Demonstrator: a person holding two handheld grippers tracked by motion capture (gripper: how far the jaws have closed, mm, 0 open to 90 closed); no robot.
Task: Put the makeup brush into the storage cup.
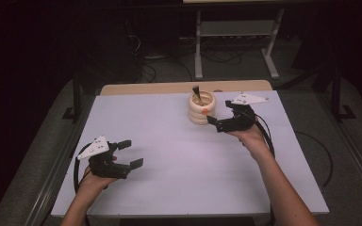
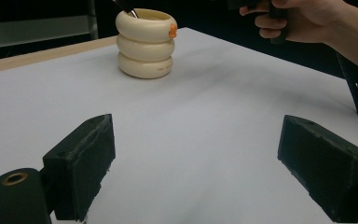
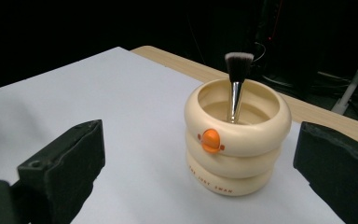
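High view: the cream, ring-stacked plastic holder point(image 1: 201, 108) stands upper centre, the right gripper point(image 1: 220, 115) spread just beside it; the left gripper point(image 1: 131, 153), spread, lower left. Right gripper view: the silver-handled makeup brush point(image 3: 236, 84) stands loose inside; a clumsy grab could topple the holder.

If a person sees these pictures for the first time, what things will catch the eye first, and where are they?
The cream ringed holder stands out first, toward the far side of the white table, with an orange mark on its top ring. A makeup brush stands in it, bristles up. The right gripper sits just beside the holder with jaws open, and the left gripper waits open near the table's near left.
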